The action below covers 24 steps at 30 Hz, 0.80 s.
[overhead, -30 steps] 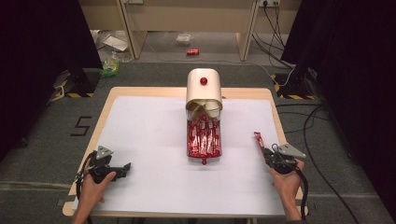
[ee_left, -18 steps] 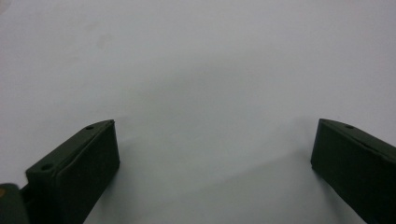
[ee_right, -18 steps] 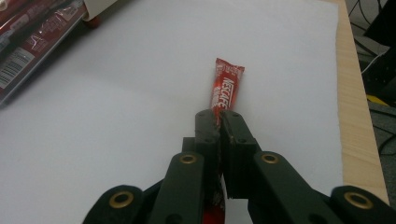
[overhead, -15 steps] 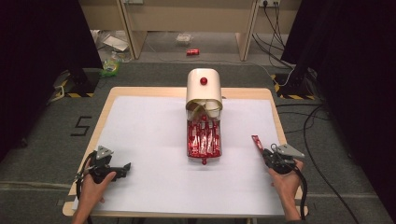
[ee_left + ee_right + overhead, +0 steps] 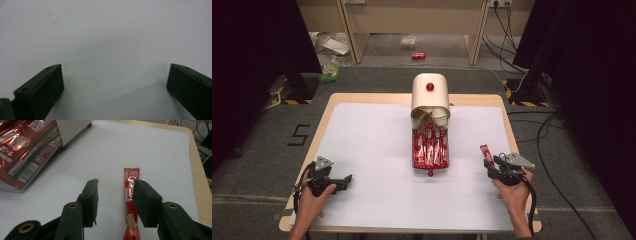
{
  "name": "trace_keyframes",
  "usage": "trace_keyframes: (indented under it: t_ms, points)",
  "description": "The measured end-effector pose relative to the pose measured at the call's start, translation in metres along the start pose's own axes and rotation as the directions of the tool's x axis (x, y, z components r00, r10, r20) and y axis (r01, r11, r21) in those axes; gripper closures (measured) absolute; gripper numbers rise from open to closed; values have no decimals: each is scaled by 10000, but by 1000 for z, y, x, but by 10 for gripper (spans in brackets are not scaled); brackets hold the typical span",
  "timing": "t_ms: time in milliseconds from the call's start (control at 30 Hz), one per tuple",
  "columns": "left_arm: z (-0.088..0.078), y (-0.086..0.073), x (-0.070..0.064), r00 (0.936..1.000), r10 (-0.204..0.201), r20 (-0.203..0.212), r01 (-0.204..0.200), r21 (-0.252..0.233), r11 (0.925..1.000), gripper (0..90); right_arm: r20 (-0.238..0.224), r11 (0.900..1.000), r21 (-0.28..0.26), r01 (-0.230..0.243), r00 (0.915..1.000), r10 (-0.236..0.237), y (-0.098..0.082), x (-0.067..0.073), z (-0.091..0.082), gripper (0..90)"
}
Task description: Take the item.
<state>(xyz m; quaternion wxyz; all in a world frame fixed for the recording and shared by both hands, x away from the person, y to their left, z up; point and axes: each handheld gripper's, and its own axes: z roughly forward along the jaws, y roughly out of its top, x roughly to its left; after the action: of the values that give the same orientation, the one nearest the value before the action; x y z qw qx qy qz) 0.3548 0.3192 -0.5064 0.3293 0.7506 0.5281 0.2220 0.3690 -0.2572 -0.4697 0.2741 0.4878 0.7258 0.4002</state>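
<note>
One sachet [image 5: 130,202] just got let go by the right gripper [image 5: 115,195], jaws opening with it lying loose between them, left gripper [image 5: 112,82] spread idle; next, back off.

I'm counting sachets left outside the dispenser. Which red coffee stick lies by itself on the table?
The single red stick lying flat between the right gripper's open jaws, near the table's right edge; the others are packed in the clear tray under the cream dispenser.

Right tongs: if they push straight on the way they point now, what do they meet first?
Likely nothing: the right tongs, jaws just opened, aim up the white table sheet. The red stick sachet lies flat beside one jaw, possibly brushed; depth is unclear.
</note>
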Motion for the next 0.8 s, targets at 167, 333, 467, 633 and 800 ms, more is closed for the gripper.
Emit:
trace_keyframes:
  t_ms: [167, 333, 467, 633, 800]
  points:
    - [0, 0, 0, 10000, -7, 6, 7, 5, 10000, 2, -186, 9999, -93, -90, 9998, 88, 2, 5, 1, 495]
    - [0, 0, 0, 10000, -8, 8, 8, 6, 10000, 2, -335, 9999, -56, 125, 9994, -127, 4, 14, 4, 447]
    - [0, 0, 0, 10000, -3, 2, 3, 4, 10000, 3, -345, 9999, 35, 133, 9993, -131, 4, 16, 5, 438]
    - [0, 0, 0, 10000, -3, 2, 3, 1, 10000, 3, -301, 9999, 24, 125, 9995, -124, 3, 17, 5, 430]
    - [0, 0, 0, 10000, -6, 3, 6, 4, 10000, 3, -353, 9996, 12, 292, 9990, -291, 3, 19, 6, 420]
